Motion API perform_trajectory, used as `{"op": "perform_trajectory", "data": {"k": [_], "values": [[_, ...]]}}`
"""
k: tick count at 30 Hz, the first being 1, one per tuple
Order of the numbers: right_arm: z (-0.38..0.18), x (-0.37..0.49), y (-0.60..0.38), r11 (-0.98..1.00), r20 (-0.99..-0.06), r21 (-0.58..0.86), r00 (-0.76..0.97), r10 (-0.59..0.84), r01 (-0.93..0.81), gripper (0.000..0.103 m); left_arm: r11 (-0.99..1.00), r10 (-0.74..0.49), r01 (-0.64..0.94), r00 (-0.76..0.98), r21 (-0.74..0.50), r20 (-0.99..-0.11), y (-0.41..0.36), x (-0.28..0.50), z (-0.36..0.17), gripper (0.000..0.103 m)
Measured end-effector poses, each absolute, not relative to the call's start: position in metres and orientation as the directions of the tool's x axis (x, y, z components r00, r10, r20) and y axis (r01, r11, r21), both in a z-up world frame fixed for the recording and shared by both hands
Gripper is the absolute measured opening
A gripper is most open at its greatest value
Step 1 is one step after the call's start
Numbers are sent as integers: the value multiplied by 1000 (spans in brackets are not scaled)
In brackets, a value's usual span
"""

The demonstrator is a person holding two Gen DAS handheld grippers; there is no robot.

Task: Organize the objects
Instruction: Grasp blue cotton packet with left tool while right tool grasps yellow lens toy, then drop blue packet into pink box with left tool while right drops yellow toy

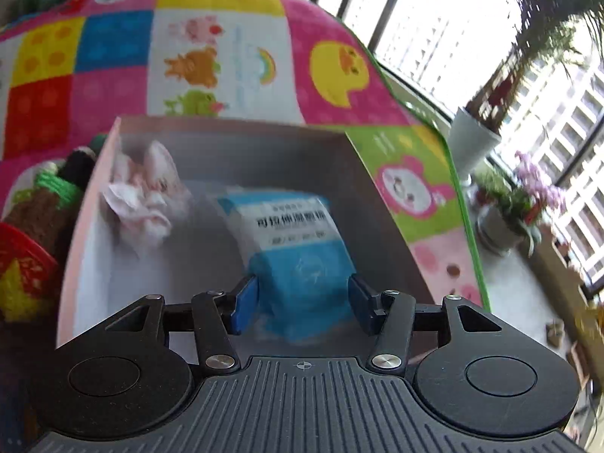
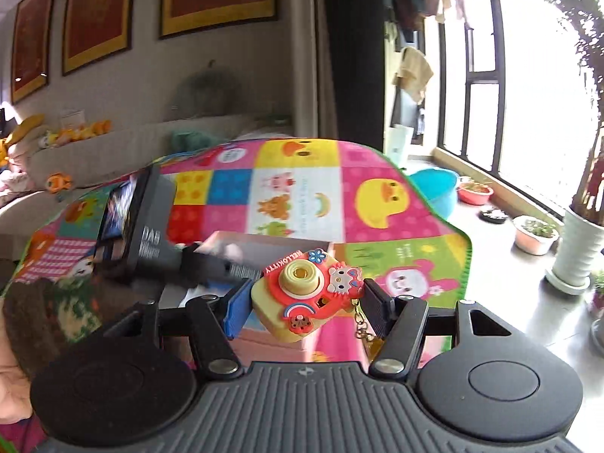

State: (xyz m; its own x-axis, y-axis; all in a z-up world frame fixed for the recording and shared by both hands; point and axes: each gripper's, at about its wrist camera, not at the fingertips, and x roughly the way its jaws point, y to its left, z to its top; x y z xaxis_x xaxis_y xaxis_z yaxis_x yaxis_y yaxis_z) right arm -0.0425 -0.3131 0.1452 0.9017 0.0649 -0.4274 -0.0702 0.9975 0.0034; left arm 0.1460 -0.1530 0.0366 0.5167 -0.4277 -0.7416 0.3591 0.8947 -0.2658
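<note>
My left gripper (image 1: pixel 302 302) is shut on a blue and white packet (image 1: pixel 298 249) with Chinese print, held inside a pink-walled box (image 1: pixel 81 226). A crumpled pink-white cloth item (image 1: pixel 145 192) lies in the box's far left corner. My right gripper (image 2: pixel 307 302) is shut on a red and yellow Hello Kitty toy camera (image 2: pixel 305 290) with a small chain hanging from it, held above the near edge of the same pink box (image 2: pixel 271 343). The other gripper's dark body (image 2: pixel 151 226) reaches into the box from the left.
The box sits on a colourful cartoon play mat (image 1: pixel 211 49). Knitted items in green, brown and red (image 1: pixel 37 219) lie left of the box. Potted plants (image 1: pixel 506 204) and a white pot (image 2: pixel 577 249) stand on the floor by the windows at right. A blue basin (image 2: pixel 434 188) is beyond the mat.
</note>
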Motion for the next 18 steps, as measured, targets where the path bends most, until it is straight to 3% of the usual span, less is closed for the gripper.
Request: {"op": "perform_trajectory", "data": {"k": [3,9,14,18], "values": [[139,-28,-318,999,-443,-2,895,47,-54,62,895,-425,360,509,-263,-749,-143,136,39,56],[136,1,-302,993,-461,24,880,113,-115,62,847,-529,423,608,-322,-592,-77,90,89,56],[136,34,-284,974,-489,143,843,225,-177,62,903,-430,356,728,-242,-534,-29,56,98,56],[126,67,-270,937,-522,285,787,328,-202,63,937,-349,261,736,-232,-581,-3,55,80,56]]}}
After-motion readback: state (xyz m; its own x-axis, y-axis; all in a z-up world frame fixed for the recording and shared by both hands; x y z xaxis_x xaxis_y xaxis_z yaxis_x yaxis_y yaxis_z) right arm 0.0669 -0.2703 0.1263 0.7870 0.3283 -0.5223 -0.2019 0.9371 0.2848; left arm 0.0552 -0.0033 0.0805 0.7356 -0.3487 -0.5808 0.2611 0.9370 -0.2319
